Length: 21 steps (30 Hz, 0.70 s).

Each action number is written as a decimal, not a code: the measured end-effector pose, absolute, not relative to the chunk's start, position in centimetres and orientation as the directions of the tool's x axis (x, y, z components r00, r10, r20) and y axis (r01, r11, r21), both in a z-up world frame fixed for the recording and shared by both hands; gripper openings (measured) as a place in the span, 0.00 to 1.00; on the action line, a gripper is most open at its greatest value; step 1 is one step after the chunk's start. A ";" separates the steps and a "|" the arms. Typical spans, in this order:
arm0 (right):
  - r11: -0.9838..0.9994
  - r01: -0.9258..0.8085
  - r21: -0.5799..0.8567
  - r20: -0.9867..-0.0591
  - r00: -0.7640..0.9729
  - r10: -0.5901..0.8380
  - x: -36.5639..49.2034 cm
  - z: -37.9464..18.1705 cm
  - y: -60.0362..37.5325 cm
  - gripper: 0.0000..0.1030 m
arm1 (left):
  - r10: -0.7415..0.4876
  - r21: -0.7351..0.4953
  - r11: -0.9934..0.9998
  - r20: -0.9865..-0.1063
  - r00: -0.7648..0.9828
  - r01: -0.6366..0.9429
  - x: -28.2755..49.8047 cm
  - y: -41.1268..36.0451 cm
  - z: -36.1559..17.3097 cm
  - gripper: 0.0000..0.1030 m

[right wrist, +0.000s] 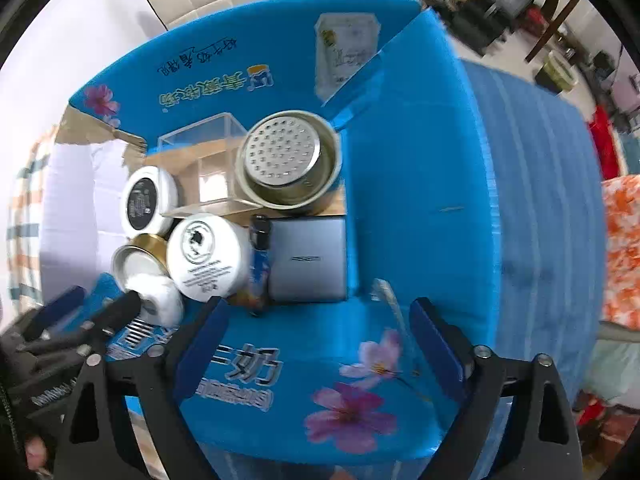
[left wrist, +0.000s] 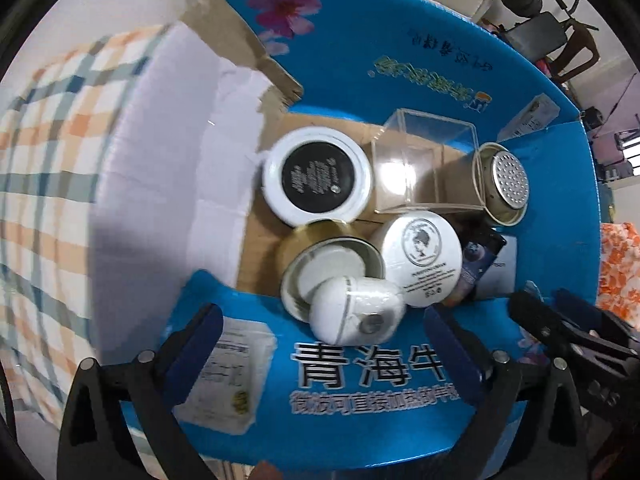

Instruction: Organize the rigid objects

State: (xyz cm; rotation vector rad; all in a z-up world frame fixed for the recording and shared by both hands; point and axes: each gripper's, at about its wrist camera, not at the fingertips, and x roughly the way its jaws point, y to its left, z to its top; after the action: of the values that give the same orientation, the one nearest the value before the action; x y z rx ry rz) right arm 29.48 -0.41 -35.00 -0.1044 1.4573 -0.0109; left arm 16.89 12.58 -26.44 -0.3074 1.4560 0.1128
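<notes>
While both tools hung over the blue box (left wrist: 420,52), the left tool (left wrist: 322,334) & right tool (right wrist: 316,330) each stood wide w/ nothing held. Inside the box, the clear acrylic cube (left wrist: 424,160) sat by the far wall. Touching the cube: black-topped white jar (left wrist: 318,176) to its left, perforated metal tin (right wrist: 286,160) to its right. Nearer than the cube lay a white portrait-lid jar (right wrist: 206,258), gold-rimmed tin (left wrist: 332,268), white egg-shaped item (left wrist: 358,310), dark lighter (right wrist: 259,258), grey flat case (right wrist: 308,260).

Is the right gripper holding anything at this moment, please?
No, the right gripper is open above the blue box, with nothing between its fingers.
</notes>
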 end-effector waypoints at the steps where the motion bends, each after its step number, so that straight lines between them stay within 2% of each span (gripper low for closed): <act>1: 0.994 -0.058 -0.097 -0.988 0.128 -0.089 29.3 -34.7 -0.4 0.92 | -0.098 -0.127 0.958 -0.988 0.123 -0.258 16.8 12.5 -26.1 1.00; 11: 0.994 -0.049 -0.101 -0.984 0.149 -0.092 27.5 -32.4 -0.8 0.96 | 0.013 -0.027 0.976 -0.984 0.177 -0.218 15.7 11.7 -22.2 1.00; 16: 0.997 -0.046 -0.068 -0.979 0.196 -0.058 26.1 -28.5 -1.1 0.96 | 0.043 -0.007 0.975 -0.975 0.217 -0.222 15.1 11.0 -19.7 1.00; 21: 0.998 -0.049 -0.030 -0.965 0.263 -0.016 23.1 -22.6 -1.6 0.97 | 0.075 0.006 0.974 -0.952 0.297 -0.228 13.0 10.5 -13.9 1.00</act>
State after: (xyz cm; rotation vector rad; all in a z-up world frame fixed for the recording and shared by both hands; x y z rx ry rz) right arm 23.14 -1.56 -22.61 -0.0572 1.3044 0.0220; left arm 12.96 10.50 -13.91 -0.1393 1.2543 0.2022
